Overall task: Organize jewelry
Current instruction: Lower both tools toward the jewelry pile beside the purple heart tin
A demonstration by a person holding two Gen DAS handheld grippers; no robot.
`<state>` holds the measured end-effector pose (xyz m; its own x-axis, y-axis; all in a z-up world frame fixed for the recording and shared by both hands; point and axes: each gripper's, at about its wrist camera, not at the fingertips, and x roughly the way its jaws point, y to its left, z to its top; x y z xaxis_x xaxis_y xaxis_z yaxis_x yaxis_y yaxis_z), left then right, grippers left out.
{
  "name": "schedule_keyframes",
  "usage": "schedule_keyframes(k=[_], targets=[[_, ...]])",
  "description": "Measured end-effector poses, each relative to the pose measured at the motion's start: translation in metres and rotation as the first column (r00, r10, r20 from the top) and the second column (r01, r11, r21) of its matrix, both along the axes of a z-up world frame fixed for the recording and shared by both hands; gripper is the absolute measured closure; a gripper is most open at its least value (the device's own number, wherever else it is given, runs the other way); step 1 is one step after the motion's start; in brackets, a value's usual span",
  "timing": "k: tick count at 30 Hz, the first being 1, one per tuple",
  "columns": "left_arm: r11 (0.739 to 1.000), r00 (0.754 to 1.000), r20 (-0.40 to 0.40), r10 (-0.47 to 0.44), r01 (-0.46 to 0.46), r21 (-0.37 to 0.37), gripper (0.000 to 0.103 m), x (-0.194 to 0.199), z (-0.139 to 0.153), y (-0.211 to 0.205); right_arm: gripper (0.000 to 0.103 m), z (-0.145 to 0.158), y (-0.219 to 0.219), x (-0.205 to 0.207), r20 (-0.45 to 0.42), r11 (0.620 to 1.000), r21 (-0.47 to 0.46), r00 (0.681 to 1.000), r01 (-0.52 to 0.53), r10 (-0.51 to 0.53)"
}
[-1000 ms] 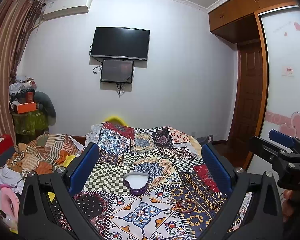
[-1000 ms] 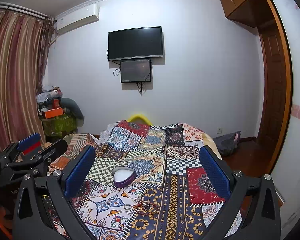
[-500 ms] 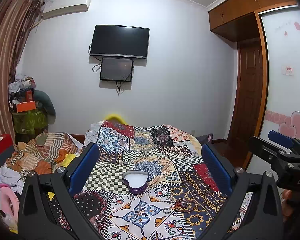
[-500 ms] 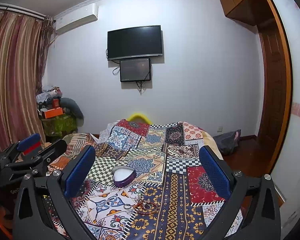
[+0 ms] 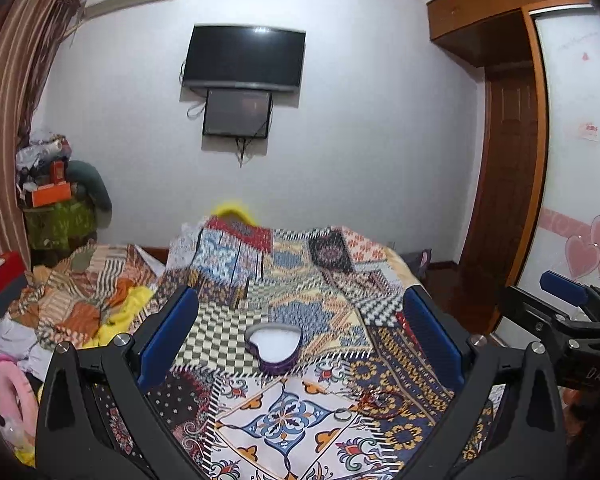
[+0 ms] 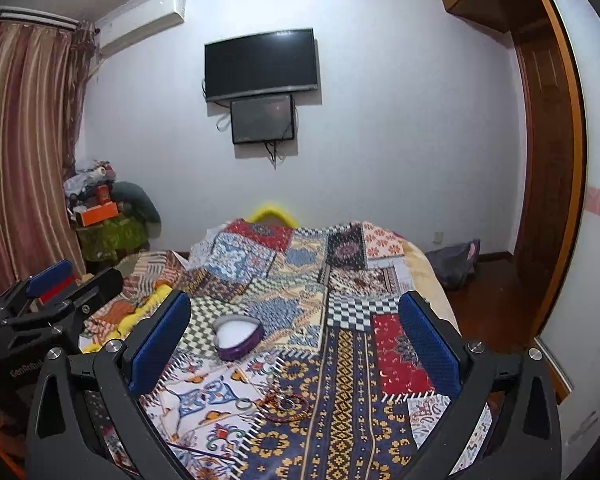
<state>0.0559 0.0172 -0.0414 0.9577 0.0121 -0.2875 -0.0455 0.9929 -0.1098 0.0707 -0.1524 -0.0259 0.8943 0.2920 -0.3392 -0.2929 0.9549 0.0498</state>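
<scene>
While both grippers hang above the patchwork bedspread (image 5: 300, 412) with nothing between their fingers, the left gripper (image 5: 300, 332) and the right gripper (image 6: 294, 332) each have their blue pads spread wide. In the right wrist view, a small tangle of jewelry (image 6: 286, 403), red cord bracelets with a metal ring, lies on the cloth between the fingers and nearer the camera than their tips; nothing lies between it and the fingers. A purple heart-shaped box (image 6: 238, 336) sits open beyond it, closer to the left finger (image 6: 160, 340); its inside looks plain white. In the left wrist view the same box (image 5: 276, 346) lies about midway between the pads, and the jewelry (image 5: 376, 398) lies toward the right finger (image 5: 432, 336)
</scene>
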Motion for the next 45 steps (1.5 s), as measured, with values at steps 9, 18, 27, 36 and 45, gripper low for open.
schedule_keyframes(k=[9, 18, 27, 36, 45], targets=[[0.999, 0.979, -0.204, -0.003, -0.003, -0.032, 0.004, 0.051, -0.055, 0.011, 0.000, -0.052, -0.012, 0.043, -0.174, 0.997, -0.066, 0.984, 0.036, -0.047], [0.999, 0.917, -0.397, -0.040, 0.044, 0.000, 0.026, 0.086, -0.109, 0.002, 0.020, -0.093, -0.016, 0.066, -0.346, 0.996, -0.080, 0.938, -0.040, 0.010], [0.989, 0.870, -0.473, -0.142, 0.140, -0.039, 0.051, 0.097, -0.133, -0.007, 0.059, -0.113, 0.005, 0.077, -0.451, 0.978, -0.023, 0.876, -0.206, 0.174], [0.970, 0.832, -0.500, -0.241, 0.221, -0.100, 0.061, 0.098, -0.144, -0.017, 0.076, -0.129, 0.023, 0.088, -0.527, 0.959, -0.009, 0.816, -0.282, 0.235], [0.956, 0.804, -0.519, -0.290, 0.262, -0.129, 0.061, 0.099, -0.150, -0.023, 0.076, -0.142, 0.030, 0.099, -0.561, 0.950, -0.057, 0.797, -0.307, 0.224]])
